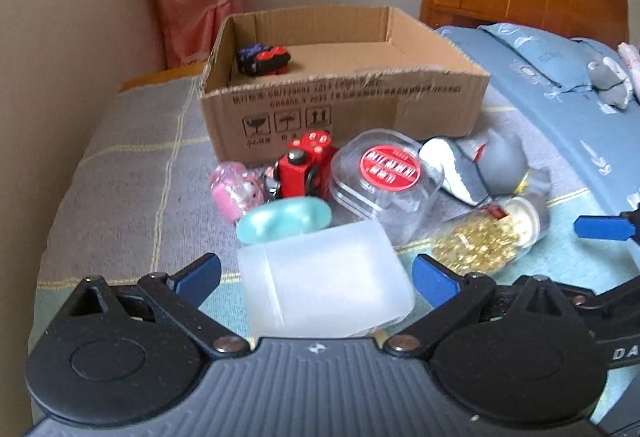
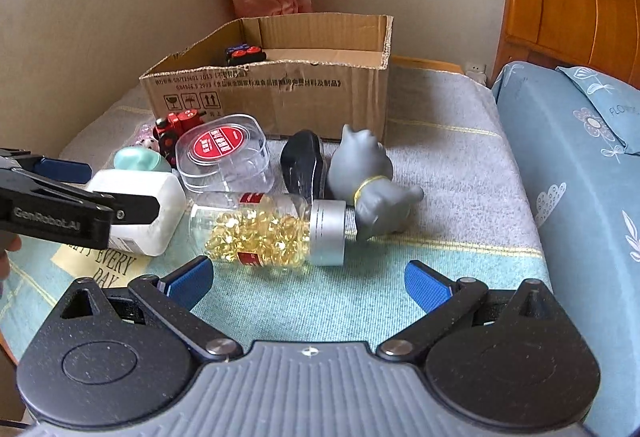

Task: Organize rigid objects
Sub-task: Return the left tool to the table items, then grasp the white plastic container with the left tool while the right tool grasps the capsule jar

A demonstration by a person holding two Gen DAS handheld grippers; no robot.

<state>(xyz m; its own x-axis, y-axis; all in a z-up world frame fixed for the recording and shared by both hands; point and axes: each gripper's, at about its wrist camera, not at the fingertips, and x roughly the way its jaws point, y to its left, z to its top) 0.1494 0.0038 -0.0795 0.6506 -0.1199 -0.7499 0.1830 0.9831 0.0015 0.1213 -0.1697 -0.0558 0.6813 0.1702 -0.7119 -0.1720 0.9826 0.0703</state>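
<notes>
The left gripper (image 1: 316, 273) stands wide apart around the white box (image 1: 324, 281) near the front edge of the bed (image 1: 120, 157), not yet clamped, so the step in hand looks like picking this box up. The right gripper (image 2: 308, 277) is also apart and empty, just short of the pill bottle (image 2: 268, 229) lying on its side. Next, the left jaws need to close squarely on the box, then carry it to the carton (image 1: 340, 105) by the bed's far edge, where one toy (image 1: 262, 59) already sits.

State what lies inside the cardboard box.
Inside the cardboard box one black, red and blue toy sits at the back left corner. The near wall hides the floor behind it.
</notes>
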